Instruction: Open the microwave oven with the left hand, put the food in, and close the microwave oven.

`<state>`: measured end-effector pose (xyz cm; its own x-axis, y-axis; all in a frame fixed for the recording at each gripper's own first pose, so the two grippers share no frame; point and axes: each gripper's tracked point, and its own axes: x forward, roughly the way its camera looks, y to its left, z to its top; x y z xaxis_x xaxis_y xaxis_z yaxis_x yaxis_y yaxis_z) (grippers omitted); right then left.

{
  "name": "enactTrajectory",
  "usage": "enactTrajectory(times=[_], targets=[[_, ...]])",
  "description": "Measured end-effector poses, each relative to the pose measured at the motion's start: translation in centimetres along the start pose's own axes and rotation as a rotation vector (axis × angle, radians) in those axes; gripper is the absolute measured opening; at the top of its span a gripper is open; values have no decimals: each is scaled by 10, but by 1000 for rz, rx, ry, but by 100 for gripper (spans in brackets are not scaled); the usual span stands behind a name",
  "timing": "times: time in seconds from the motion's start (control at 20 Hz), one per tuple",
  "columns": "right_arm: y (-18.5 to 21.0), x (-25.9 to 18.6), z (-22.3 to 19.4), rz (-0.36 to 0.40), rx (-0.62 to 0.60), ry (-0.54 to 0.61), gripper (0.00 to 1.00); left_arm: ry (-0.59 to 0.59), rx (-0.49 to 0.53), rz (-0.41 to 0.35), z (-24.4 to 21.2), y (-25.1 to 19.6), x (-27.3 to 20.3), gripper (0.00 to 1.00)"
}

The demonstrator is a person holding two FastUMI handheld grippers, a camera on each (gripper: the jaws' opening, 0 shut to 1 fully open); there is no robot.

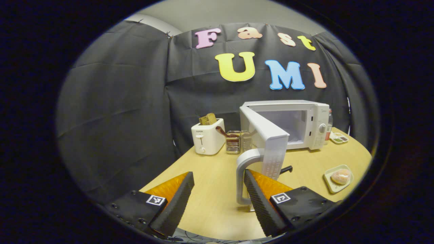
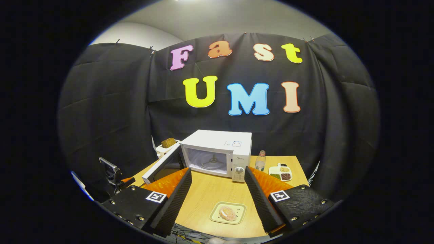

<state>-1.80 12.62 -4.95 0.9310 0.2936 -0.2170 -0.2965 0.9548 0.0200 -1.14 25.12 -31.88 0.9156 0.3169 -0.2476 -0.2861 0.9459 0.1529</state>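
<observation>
Now | microwave point(image 2: 217, 154) door point(image 1: 268, 135) swung open | left tongs point(image 1: 218, 196) wide, by the door handle point(image 1: 242, 176) | right tongs point(image 2: 217, 193) wide over the food point(image 2: 228, 213) on its plate point(image 2: 217, 217) on the counter point(image 2: 210, 189)

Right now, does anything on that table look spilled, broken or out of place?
Nothing stands out. The microwave oven has its door swung open, as the job needs. The bun sits whole on its plate, and the toaster stands upright.
</observation>
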Motion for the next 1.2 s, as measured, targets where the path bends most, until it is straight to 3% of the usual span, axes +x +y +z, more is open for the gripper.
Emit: enactTrajectory(times=[0.3,0.5,0.7,0.85,0.95,1.0,1.2], targets=[[-4,14,-18,5,-51,33,95,8,-16,39,2,20,-6,98],[-26,18,-64,5,-126,98,95,-9,-5,38,20,18,-44,100],[-53,21,-143,14,-194,208,96,-55,-7,4,68,-10,-89,98],[-61,32,-197,71,-210,275,95,-108,-7,-34,120,-45,-117,100],[-64,42,-224,114,-187,317,95,-125,-11,-56,149,-67,-128,94],[-62,49,-236,134,-177,336,96,-133,-7,-64,160,-76,-133,100],[-59,82,-274,182,-193,370,96,-181,52,-60,209,-96,-146,97]])
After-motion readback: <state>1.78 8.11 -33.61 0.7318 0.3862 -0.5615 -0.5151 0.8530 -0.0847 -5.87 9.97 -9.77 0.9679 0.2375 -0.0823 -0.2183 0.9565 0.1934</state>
